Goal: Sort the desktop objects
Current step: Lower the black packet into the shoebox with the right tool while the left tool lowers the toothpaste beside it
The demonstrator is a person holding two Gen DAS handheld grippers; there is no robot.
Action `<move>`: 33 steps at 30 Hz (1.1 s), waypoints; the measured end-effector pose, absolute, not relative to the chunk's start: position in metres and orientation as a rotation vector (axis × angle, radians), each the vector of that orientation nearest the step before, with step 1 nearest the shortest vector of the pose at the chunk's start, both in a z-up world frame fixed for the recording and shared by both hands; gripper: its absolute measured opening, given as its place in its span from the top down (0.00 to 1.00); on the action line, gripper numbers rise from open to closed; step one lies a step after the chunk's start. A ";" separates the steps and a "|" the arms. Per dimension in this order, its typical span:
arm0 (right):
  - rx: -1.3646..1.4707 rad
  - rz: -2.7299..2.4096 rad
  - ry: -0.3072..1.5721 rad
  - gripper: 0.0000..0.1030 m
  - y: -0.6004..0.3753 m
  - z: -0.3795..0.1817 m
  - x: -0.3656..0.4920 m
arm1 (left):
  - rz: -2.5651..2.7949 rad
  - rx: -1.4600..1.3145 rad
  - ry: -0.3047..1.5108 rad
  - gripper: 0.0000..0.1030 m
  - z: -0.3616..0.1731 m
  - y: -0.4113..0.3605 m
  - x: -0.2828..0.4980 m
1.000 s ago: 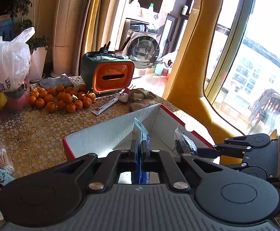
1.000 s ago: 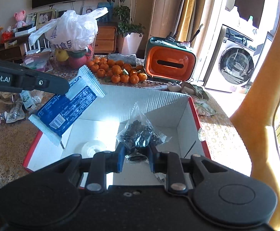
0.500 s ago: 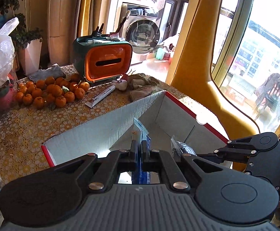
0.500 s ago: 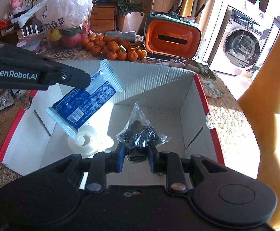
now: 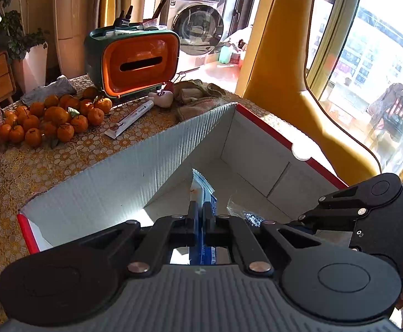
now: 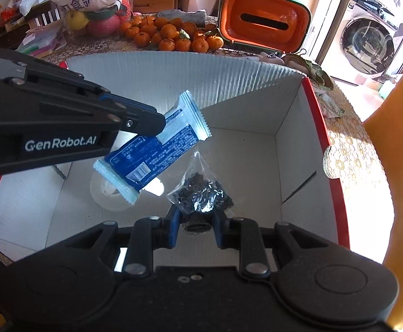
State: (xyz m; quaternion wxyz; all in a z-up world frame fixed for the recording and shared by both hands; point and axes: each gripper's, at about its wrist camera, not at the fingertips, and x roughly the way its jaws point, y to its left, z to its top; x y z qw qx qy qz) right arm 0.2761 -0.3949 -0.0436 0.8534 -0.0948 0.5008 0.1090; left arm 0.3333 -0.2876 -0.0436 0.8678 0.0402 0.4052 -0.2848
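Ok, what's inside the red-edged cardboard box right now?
On the floor of the box lies a roll of clear tape, partly covered by the blue packet held above it by the left hand-held gripper. The right hand-held gripper holds a clear bag of dark bits over it.

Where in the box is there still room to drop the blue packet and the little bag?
The box floor is bare toward its far right corner, between the corrugated back wall and the red-edged right wall. The near left is crowded: a tape roll lies under the blue packet.

The lace-patterned table (image 5: 71, 160) is covered — cardboard box (image 5: 112, 191) near, mandarins (image 5: 52, 119) and orange tissue holder (image 5: 137, 61) far.
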 end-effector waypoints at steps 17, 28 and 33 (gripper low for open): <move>-0.282 0.296 1.143 0.78 -0.380 -0.062 0.281 | -0.547 0.071 0.973 0.98 -0.073 -0.294 0.357; -0.280 0.298 1.160 0.73 -0.378 -0.065 0.282 | -0.498 0.108 1.056 0.98 -0.083 -0.298 0.365; -0.256 0.295 1.156 0.72 -0.382 -0.064 0.282 | -0.499 0.083 1.064 0.98 -0.080 -0.293 0.365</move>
